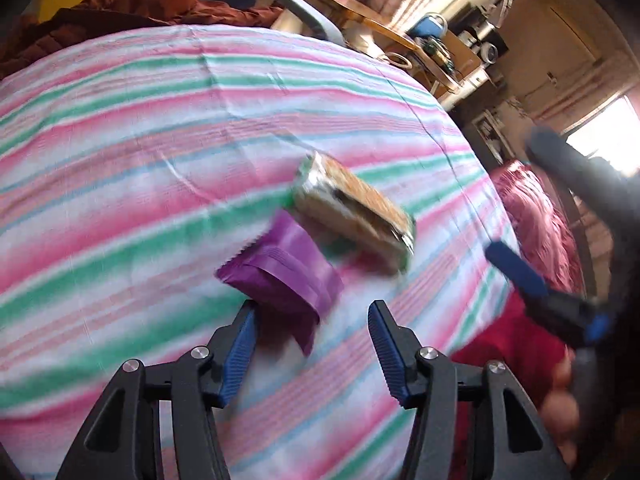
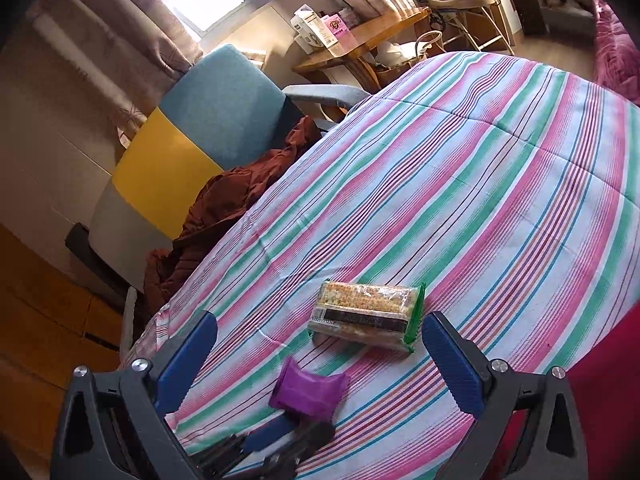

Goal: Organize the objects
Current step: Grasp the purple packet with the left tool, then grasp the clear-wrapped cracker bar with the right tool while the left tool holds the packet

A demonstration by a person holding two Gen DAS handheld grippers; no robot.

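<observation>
1. The left gripper hangs just above the bed with its jaws spread wide and nothing between them; its ribbed blue pads sit on black, hinged plastic arms.
2. Right ahead of that gripper lies a small purple packet, a soft, glossy foil pouch with a zigzag crimped end. It sits close to the left finger, though the blur in that view (everything is smeared) keeps me from saying whether they touch.
3. Just beyond the packet is a pack of crackers, a long rectangular block in clear, crinkly wrap with green ends and a dark label strip along its side. The two lie near each other, corner to corner.
4. The right gripper is likewise spread wide and holding nothing. The purple packet lies between its fingers, below centre, and the crackers just past the fingertips.
5. Both rest on a striped bedsheet, thin woven cotton in pink, green, blue and white, with fold creases.
6. Off to the left of the right gripper, a rumpled brown jacket is heaped at the bed's edge against a blue and yellow upholstered chair.
</observation>
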